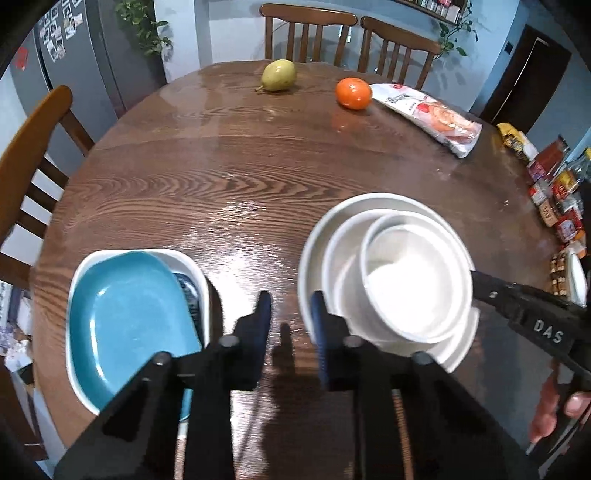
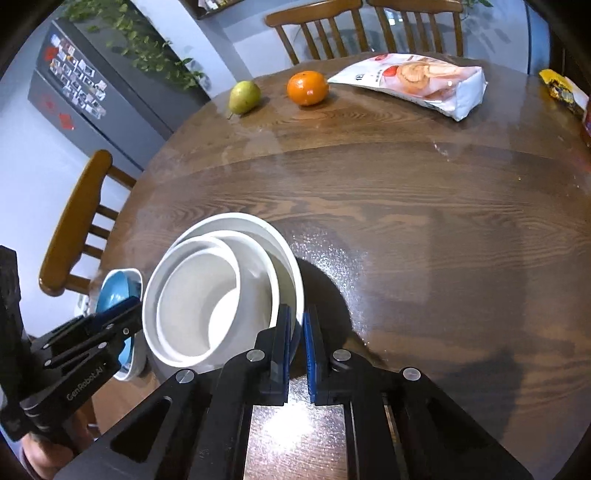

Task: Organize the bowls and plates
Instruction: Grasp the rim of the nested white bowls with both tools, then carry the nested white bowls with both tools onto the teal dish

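Bowls [image 1: 413,280] in white sit nested in a stack at the lower right of the left wrist view and at the lower left of the right wrist view [image 2: 221,291], on the round wooden table [image 1: 229,177]. The right gripper [image 2: 296,325] has its blue pads nearly pressed together, pinching the near rim of the widest bowl. The left gripper [image 1: 290,310] hangs with its pads spread over bare wood, gripping nothing, between the bowl stack and a blue plate [image 1: 125,317] lying in a white dish [image 1: 195,269] at the lower left of its view. That plate also peeks out at the left edge of the right wrist view [image 2: 114,291], behind the left gripper's black frame. Along the far edge of the table lie a pear [image 1: 279,75], an orange [image 1: 353,93] and a snack bag [image 1: 428,114], with wooden chairs [image 1: 308,33] beyond them.
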Tool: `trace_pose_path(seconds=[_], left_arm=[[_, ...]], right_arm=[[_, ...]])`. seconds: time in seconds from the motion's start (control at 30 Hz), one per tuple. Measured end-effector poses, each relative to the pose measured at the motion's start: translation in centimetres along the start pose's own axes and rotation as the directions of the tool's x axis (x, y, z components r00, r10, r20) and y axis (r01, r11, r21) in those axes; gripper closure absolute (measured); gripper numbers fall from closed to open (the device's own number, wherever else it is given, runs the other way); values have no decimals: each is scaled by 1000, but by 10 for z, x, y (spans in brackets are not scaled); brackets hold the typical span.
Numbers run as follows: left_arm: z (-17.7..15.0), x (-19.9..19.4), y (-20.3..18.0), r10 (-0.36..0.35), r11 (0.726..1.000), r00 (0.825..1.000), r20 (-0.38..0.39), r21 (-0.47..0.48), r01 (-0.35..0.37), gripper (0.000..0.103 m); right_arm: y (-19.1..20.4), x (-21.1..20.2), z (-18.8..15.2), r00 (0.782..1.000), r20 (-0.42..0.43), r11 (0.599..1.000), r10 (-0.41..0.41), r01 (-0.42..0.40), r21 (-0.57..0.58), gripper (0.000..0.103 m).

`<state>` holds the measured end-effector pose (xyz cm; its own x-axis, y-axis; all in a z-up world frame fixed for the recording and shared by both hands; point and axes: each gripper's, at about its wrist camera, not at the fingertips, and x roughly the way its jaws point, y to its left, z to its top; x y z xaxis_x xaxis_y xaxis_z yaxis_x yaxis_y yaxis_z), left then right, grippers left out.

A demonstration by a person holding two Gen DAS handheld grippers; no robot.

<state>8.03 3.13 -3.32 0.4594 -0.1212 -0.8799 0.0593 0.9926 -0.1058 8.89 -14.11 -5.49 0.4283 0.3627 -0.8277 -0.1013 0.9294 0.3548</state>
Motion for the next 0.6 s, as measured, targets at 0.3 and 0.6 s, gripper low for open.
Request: trace_pose_path(seconds=[0.3,0.6], left_arm=[[-6,-1,-2,-16,999,1000,26,-31,17,102],[-10,-20,-3,13,1000,996,84,-23,-11,103]], right_arm=[[6,-6,-4,1000,26,1000,-1,1,-1,94],[15,-20,-9,998,54,1000,10,-10,-10,94]])
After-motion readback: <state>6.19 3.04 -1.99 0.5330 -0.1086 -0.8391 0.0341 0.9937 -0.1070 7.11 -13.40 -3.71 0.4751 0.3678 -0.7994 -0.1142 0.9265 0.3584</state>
